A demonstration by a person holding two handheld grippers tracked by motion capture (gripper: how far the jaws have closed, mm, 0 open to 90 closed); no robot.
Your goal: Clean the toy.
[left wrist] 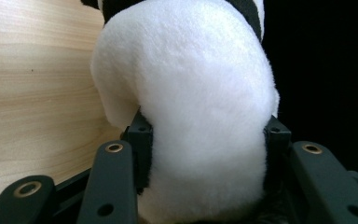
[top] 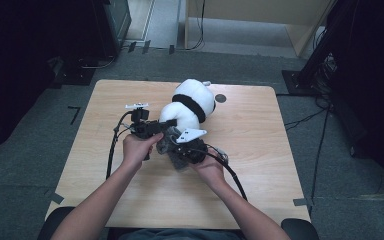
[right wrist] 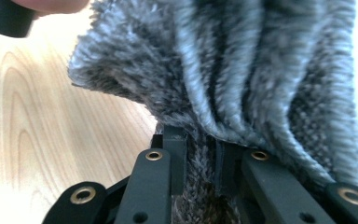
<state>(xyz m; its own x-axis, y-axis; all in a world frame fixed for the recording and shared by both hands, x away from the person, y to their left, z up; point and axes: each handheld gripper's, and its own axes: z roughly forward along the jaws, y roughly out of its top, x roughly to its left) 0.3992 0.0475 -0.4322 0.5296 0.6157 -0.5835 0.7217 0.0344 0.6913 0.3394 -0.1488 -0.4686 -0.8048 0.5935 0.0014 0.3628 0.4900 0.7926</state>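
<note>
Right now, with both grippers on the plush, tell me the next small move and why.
Probably draw the right gripper gently away from the plush toy. Its jaws pinch the grey furry cloth in bunched folds, while the left gripper clamps the toy's white body, so the toy is braced for a pull.

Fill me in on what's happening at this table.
A person at a wooden table works on a plush toy with two hand-held tongs. The left tongs are clamped around a white part of the toy, jaws on either side of it. The right tongs pinch a fold of grey furry fabric at the toy's near end. In the high view both hands meet just in front of the toy, which lies near the table's middle.
</note>
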